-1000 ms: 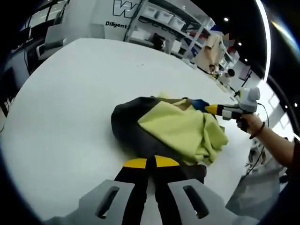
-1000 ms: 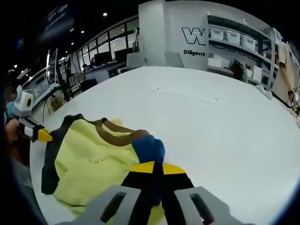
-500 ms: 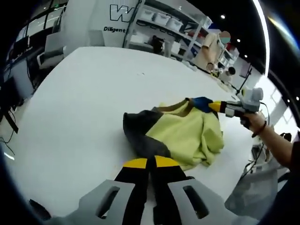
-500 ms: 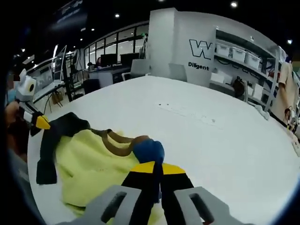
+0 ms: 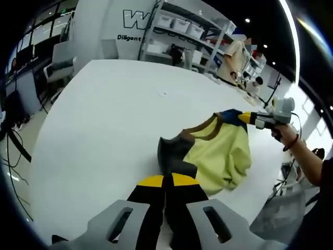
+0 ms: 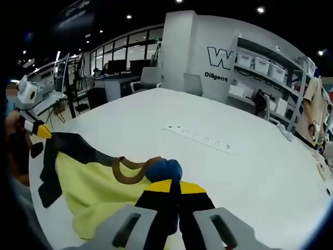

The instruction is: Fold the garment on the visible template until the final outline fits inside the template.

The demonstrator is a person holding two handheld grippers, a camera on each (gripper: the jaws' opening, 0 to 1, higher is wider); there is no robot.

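The garment [image 5: 221,156] is yellow-green with a brown collar [image 5: 203,130], a black sleeve [image 5: 174,153] and a blue part [image 5: 229,113]. It hangs stretched between both grippers just over the white table [image 5: 104,114]. My left gripper [image 5: 166,181] is shut on the black sleeve. The right gripper [image 5: 244,117] grips the blue part, held by a hand [image 5: 283,136]. In the right gripper view, my right gripper [image 6: 170,186] is shut on the blue part [image 6: 164,169]. The left gripper [image 6: 41,131] pulls the black sleeve [image 6: 73,146] at far left, with the yellow body [image 6: 88,179] sagging between.
A row of small marks [image 6: 200,138] lies on the table [image 6: 250,172] beyond the garment. Behind stand a wall with lettering [image 6: 221,57], shelves with bins [image 5: 179,23], desks and chairs [image 6: 117,78], and a person [image 5: 234,54]. The table's edge curves near my left gripper.
The garment was a bunched heap on the table. It is now drawn out long between the two grippers, which have pulled apart; collar and black sleeve show more.
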